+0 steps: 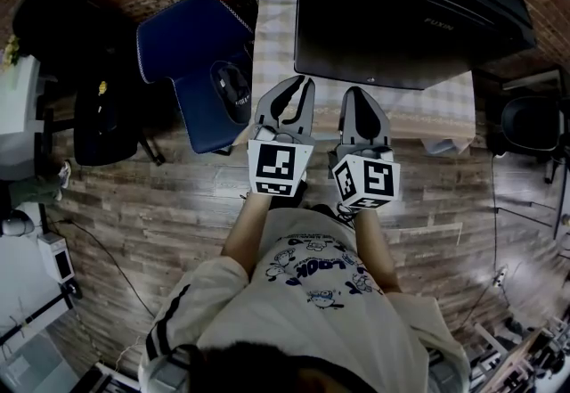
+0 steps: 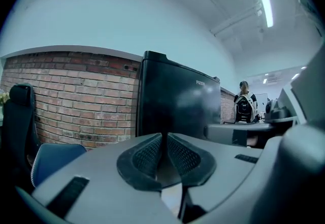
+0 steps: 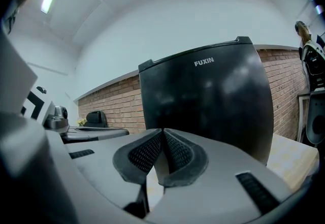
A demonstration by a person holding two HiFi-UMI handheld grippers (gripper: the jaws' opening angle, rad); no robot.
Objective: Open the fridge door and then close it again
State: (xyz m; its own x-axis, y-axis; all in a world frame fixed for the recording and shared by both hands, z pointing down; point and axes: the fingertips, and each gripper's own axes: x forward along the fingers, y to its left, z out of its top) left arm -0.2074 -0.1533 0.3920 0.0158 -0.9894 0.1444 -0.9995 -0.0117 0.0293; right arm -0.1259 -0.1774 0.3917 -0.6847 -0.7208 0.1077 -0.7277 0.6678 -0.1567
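Head view: the black FUXIN fridge [image 1: 401, 8] stands on the checked-cloth table [image 1: 441, 115], its door apparently flush shut. Our left hand-held gripper [image 1: 301, 84] and right hand-held gripper [image 1: 354, 95] hover just short of it, both clenched on nothing, cross-hatched rubber pads pressed together. We judge this fits either the approach before opening or the retreat after closing. The door is glossy, smooth and boxy with a rounded top edge, and shows no handle.

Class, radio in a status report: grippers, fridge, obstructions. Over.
Left gripper shut, empty. Right gripper shut, empty. Fridge ahead, door closed, untouched. Blue chair left, off path.
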